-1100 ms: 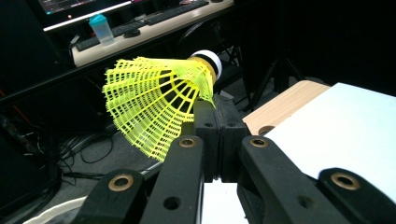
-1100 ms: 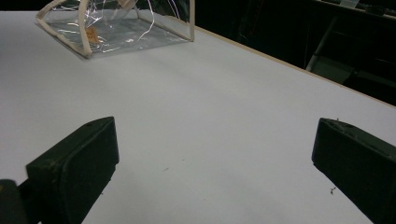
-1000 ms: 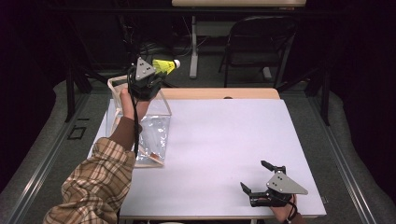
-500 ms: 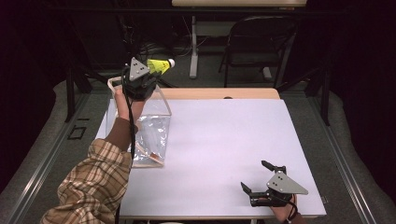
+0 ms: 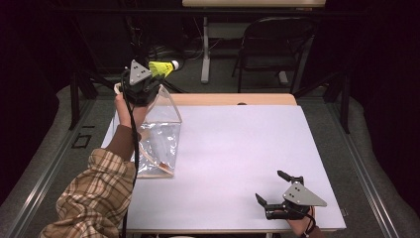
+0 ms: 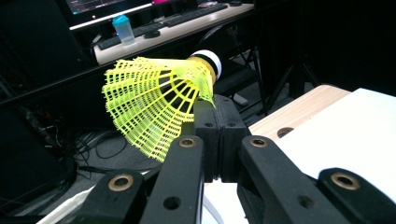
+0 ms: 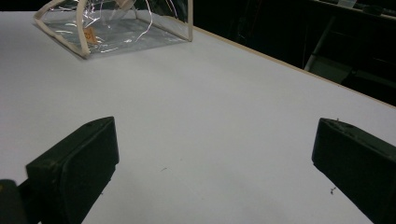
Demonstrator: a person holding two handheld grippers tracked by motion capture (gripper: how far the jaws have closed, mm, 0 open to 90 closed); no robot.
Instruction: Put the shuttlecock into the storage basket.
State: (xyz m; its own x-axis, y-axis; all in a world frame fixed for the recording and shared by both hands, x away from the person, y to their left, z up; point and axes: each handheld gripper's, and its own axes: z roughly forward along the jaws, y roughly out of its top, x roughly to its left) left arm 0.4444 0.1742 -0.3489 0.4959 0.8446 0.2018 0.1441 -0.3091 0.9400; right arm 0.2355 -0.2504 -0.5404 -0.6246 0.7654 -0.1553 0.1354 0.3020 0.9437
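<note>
A yellow mesh shuttlecock (image 5: 161, 68) with a white cork tip (image 6: 208, 59) hangs in the air above the table's far left corner. My left gripper (image 5: 151, 75) is shut on the edge of its skirt (image 6: 154, 105), and the pads (image 6: 229, 135) press together below it. Under that hand a clear plastic bag (image 5: 159, 138) with cream edging lies on the white table (image 5: 237, 148). My right gripper (image 5: 269, 185) rests open near the front right edge with nothing between its jaws. The right gripper view has the bag (image 7: 116, 28) far off at the top left.
A bare wooden strip (image 5: 233, 99) runs along the table's far edge. Behind it stand a dark folding chair (image 5: 272, 49) and a desk leg (image 5: 205, 49). Cables lie on the floor at the back left.
My left gripper has drifted slightly to the left with the shuttlecock still in its grip. The right gripper has stayed where it was.
</note>
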